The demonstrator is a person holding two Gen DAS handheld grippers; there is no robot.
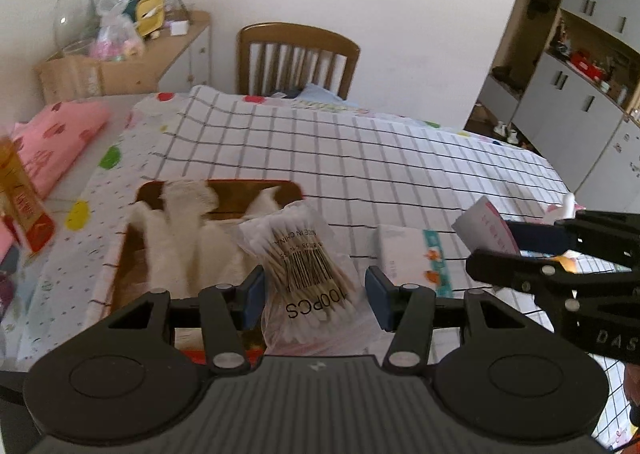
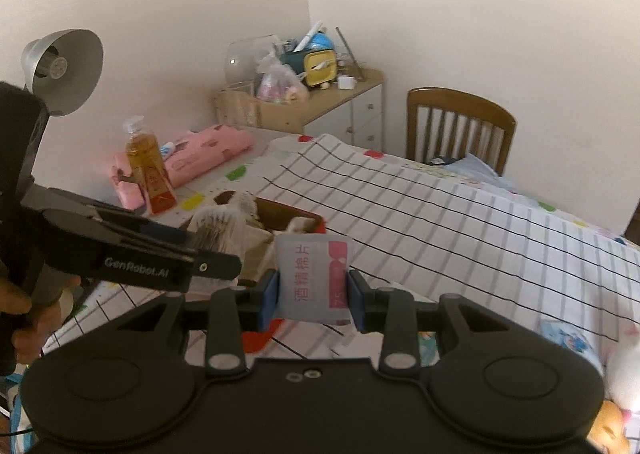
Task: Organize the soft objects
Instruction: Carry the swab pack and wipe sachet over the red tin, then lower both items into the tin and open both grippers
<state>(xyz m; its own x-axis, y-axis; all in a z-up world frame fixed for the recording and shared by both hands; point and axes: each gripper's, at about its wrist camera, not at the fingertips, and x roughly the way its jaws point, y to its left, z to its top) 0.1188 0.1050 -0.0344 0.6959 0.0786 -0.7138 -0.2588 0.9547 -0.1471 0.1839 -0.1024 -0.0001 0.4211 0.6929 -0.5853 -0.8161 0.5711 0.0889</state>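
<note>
My left gripper is shut on a clear bag of cotton swabs, held up above the near edge of a brown tray. White cloths lie rumpled in the tray. In the right wrist view my right gripper is shut on a white and pink wipe packet, upright between the blue pads. The left gripper with the swab bag hangs at its left, over the tray. In the left wrist view the right gripper comes in from the right with the packet.
A checked cloth covers the table. A tissue pack lies right of the tray. An orange bottle and a pink bundle stand at the left, a lamp above. A wooden chair is behind. A doll lies near right.
</note>
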